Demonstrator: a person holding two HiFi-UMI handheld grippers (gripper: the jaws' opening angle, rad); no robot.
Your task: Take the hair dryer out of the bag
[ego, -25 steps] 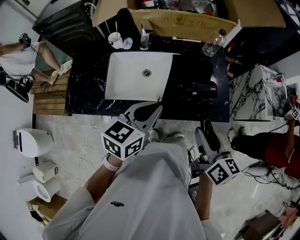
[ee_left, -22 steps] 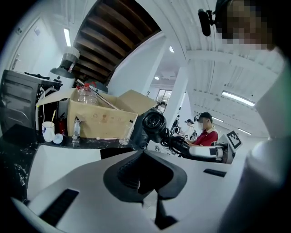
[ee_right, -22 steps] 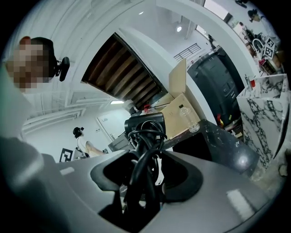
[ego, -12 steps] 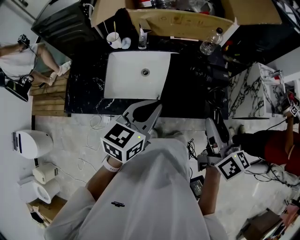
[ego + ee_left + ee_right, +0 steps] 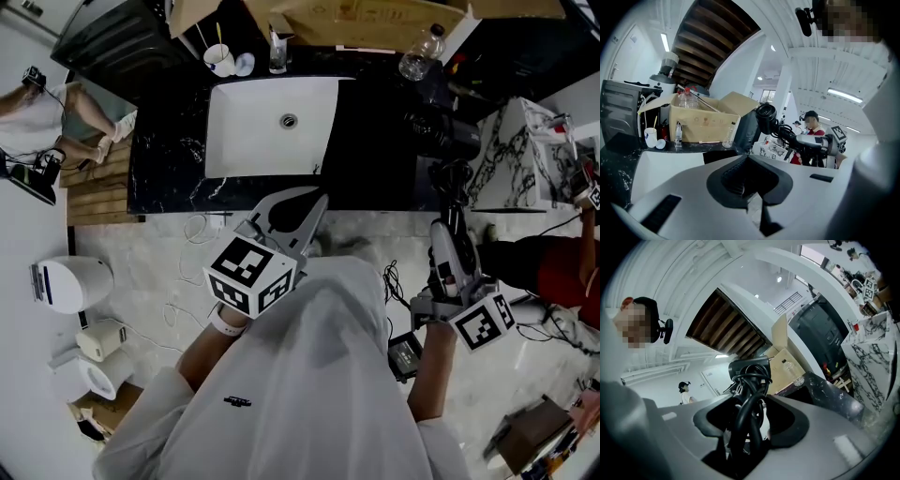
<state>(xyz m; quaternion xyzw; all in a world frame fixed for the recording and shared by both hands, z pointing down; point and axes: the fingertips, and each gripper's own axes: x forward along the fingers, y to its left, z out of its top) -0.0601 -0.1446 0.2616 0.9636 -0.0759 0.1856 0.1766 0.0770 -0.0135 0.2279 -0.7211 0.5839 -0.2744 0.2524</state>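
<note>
The fingers of the right gripper (image 5: 749, 427) stand wide and are closed on the hair dryer (image 5: 747, 369). They clamp its lower part, where the black cord is wound in loops. The left gripper (image 5: 747, 173) has its fingers pressed together with nothing between them, and hangs in front of the person's chest.

Below lies the black marble counter (image 5: 169, 169) with a white sink (image 5: 244, 141) set into it. An open cardboard box (image 5: 375, 28) stands at the back edge. Beside the box are a clear plastic bottle (image 5: 417, 61) and a white cup (image 5: 218, 61).

The dryer is held in the air over the counter's right end, with no fabric around it, so it looks free of the bag. The bag itself cannot be picked out against the dark counter.

The dryer is probably a stiff, smooth plastic shell, moderately heavy and weighted toward the nozzle. The handle is likely the best place to hold it. Gripping over the coiled cord adds some cushion, but the loops could slide or unwind, so the nose may droop.
</note>
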